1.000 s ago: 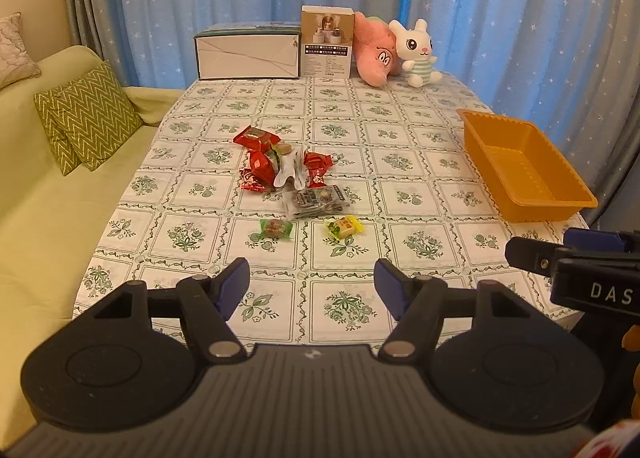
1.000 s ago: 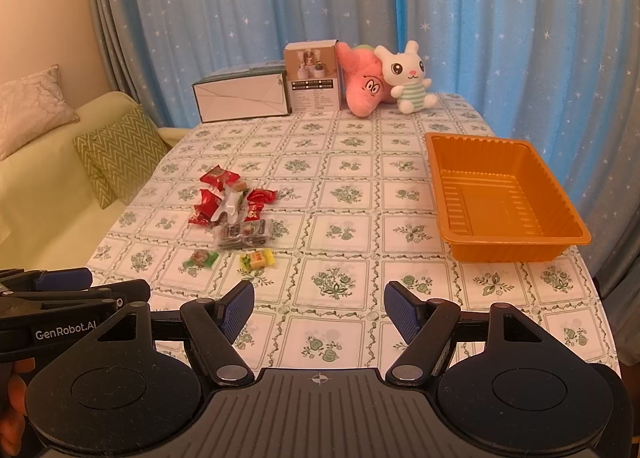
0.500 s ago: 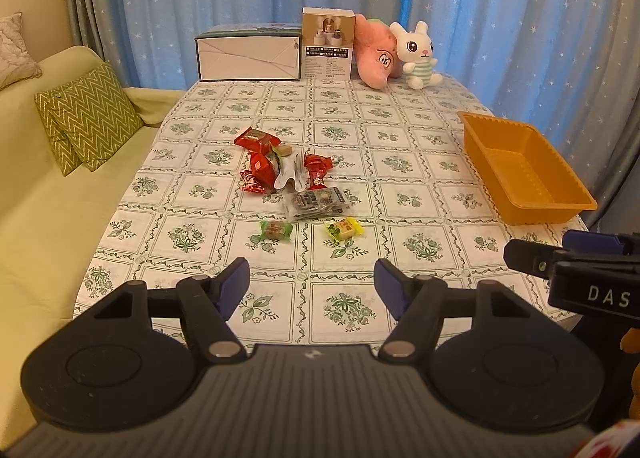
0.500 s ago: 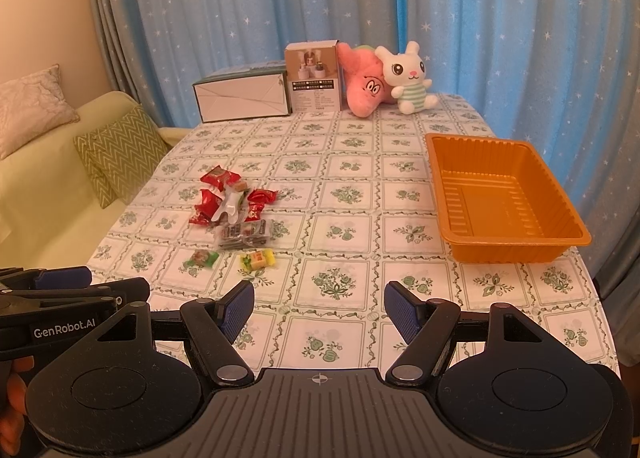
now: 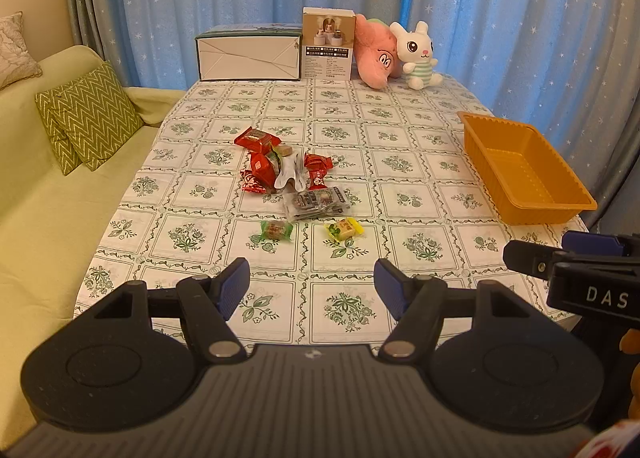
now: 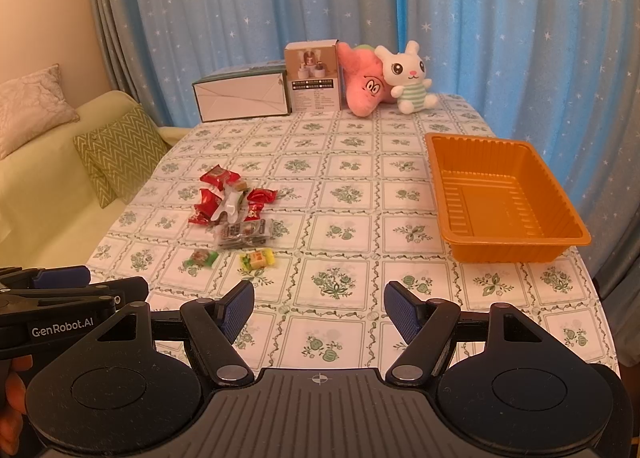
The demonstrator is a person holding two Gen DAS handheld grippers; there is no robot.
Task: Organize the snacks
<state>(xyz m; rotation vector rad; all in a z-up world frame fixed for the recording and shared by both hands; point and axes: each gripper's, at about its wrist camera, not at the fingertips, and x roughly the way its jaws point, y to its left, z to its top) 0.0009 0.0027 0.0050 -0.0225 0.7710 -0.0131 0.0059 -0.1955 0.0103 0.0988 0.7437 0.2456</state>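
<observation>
Both claws hover over the near edge of the tabletop [image 6: 352, 186], w/ nothing between the fingers: left claw [image 5: 312, 290] spread wide, right claw [image 6: 319, 308] likewise released. Snacks sit in a loose cluster left of centre: red wrappers [image 5: 260, 162] at the far end, a white packet [image 5: 289, 173] among them, a clear pack of dark bars [image 5: 316, 203] just nearer, then a green candy [image 5: 275, 230] and a yellow candy [image 5: 343, 228] apart from each other, closest to the claws. What's inside the clear pack is too small to read, prob. small bars. Orange tray [image 6: 568, 236] stands at the right edge, well apart from the snacks. At the far end: two boxes, pink plush [image 6: 364, 84], white bunny [image 6: 408, 78].
</observation>
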